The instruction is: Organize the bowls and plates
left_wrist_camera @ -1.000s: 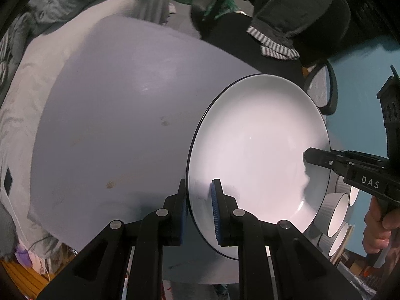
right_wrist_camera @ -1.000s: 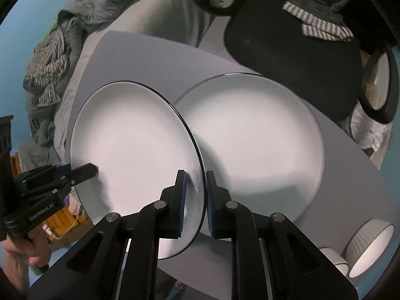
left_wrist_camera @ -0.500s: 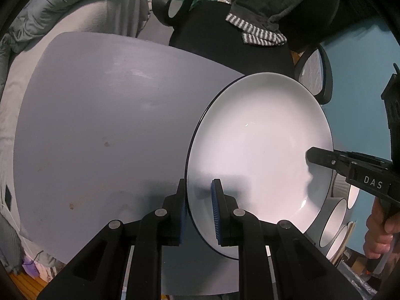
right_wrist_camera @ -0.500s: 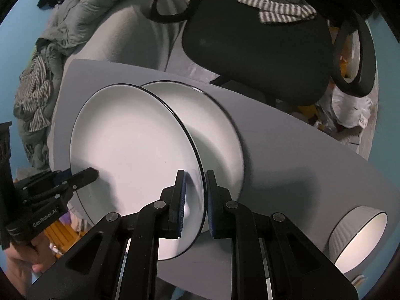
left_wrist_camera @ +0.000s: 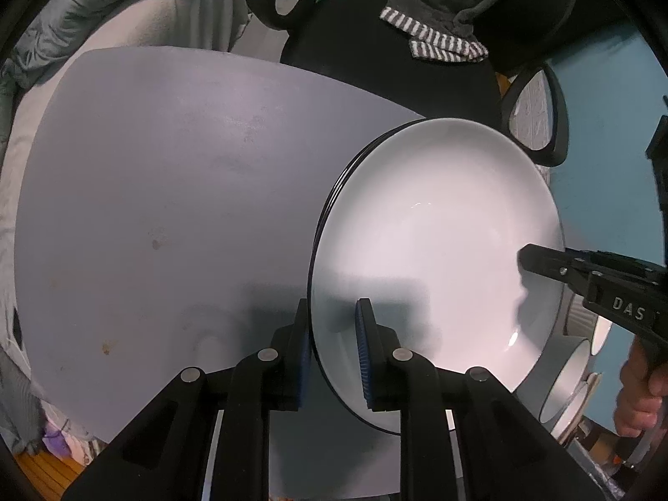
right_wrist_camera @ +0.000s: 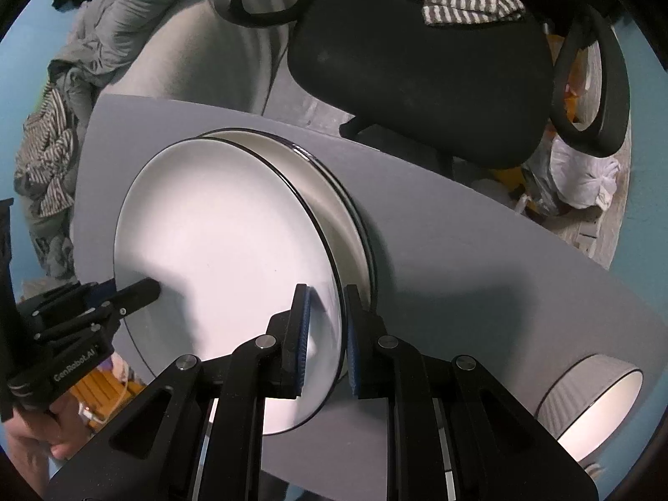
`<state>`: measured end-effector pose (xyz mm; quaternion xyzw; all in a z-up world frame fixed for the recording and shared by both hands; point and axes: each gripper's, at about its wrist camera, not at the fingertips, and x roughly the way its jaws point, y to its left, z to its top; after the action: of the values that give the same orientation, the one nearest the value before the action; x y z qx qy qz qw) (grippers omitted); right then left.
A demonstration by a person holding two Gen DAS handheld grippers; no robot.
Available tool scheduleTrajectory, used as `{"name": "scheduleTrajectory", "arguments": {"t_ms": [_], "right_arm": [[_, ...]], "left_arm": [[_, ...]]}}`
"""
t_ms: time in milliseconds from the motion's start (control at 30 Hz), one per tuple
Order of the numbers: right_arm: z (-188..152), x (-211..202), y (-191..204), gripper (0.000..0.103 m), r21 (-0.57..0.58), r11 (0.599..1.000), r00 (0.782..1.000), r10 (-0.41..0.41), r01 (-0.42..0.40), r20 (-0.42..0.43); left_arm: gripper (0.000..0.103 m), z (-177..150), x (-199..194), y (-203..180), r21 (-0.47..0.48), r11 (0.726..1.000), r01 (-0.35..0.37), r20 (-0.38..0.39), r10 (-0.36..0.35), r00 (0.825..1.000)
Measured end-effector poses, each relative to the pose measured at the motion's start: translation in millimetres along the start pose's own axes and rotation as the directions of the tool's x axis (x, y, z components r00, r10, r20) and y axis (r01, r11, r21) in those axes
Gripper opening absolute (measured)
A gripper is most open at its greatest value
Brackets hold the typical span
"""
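I've got both the left gripper (left_wrist_camera: 332,350) and right gripper (right_wrist_camera: 325,342) pinching opposite rims of the top plate (right_wrist_camera: 225,267), hovering just over the plate stack (right_wrist_camera: 355,225) on the grey table (left_wrist_camera: 167,208), so next I lower it squarely and let go.

wall (right_wrist_camera: 25,21): blue | table (left_wrist_camera: 167,167): grey | office chair (right_wrist_camera: 417,67): black | bedding (right_wrist_camera: 137,8): grey, rumpled

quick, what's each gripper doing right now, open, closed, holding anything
Left gripper: closed on the near-left rim of the top plate.
Right gripper: closed on the opposite rim of the same plate, held above the plate stack.
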<state>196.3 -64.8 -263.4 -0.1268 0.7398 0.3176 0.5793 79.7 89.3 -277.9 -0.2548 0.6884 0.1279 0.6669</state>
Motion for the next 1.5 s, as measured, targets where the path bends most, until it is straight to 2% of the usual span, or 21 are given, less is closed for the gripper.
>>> {"name": "scheduleTrajectory", "arguments": {"t_ms": [267, 433, 700, 800, 900, 933, 1033, 1100, 1133, 1167, 1333, 1500], "right_arm": [[8.6, 1.0, 1.6, 0.018, 0.005, 1.0, 0.999, -0.029, 0.029, -0.043], [6.7, 3.1, 10.1, 0.024, -0.002, 0.998, 0.995, -0.067, 0.067, -0.069], [3.5, -1.1, 13.2, 0.035, 0.011, 0.996, 0.994, -0.083, 0.084, -0.076], [2.9, -4.1, 15.0, 0.035, 0.003, 0.995, 0.993, -0.097, 0.098, -0.072], [1.9, -7.2, 17.1, 0.046, -0.013, 0.983, 0.982, -0.181, 0.181, -0.056], [1.7, -7.8, 18.1, 0.046, -0.025, 0.981, 0.98, -0.194, 0.193, -0.048], [-0.3, -8.4, 19.9, 0.046, -0.026, 0.986, 0.985, -0.168, 0.166, -0.05], [-2.6, -11.6, 23.0, 0.046, -0.035, 0.982, 0.982, -0.187, 0.186, -0.03], [-4.6, -13.4, 23.7, 0.046, -0.039, 0.979, 0.98, -0.199, 0.198, -0.018], [-6.6, -15.5, 24.9, 0.047, -0.04, 0.977, 0.978, -0.21, 0.209, -0.007], [-17.2, -32.2, 34.2, 0.068, -0.052, 0.964, 0.964, -0.258, 0.262, 0.068], [-34.0, -54.8, 38.8, 0.068, -0.054, 0.951, 0.946, -0.296, 0.305, 0.132]], "left_arm": [[0.021, 9.7, -2.7, -4.5, 0.023, 0.999, -0.04, -0.006, 0.041, 0.999], [0.021, 10.7, -5.0, -11.6, 0.057, 0.996, -0.074, 0.002, 0.074, 0.997], [0.025, 8.6, -4.3, -17.4, 0.082, 0.988, -0.134, 0.011, 0.134, 0.991], [0.025, 7.6, -3.8, -14.2, 0.07, 0.989, -0.132, 0.008, 0.132, 0.991], [0.025, 6.2, -5.1, -10.0, 0.054, 0.991, -0.119, 0.007, 0.119, 0.993], [0.025, 5.6, -6.5, -9.5, 0.051, 0.992, -0.115, 0.009, 0.115, 0.993], [0.026, 2.5, -12.0, -9.6, 0.053, 0.992, -0.113, 0.023, 0.112, 0.993], [0.034, 0.7, -17.0, -9.9, 0.055, 0.991, -0.121, 0.037, 0.119, 0.992], [0.042, -0.9, -21.3, -10.1, 0.055, 0.991, -0.125, 0.051, 0.122, 0.991], [0.047, -2.5, -25.9, -10.6, 0.055, 0.99, -0.131, 0.068, 0.127, 0.99], [0.056, -13.0, -51.5, -15.5, 0.078, 0.987, -0.139, 0.132, 0.128, 0.983], [0.065, -27.6, -78.0, -18.9, 0.106, 0.985, -0.137, 0.187, 0.116, 0.975]]}}
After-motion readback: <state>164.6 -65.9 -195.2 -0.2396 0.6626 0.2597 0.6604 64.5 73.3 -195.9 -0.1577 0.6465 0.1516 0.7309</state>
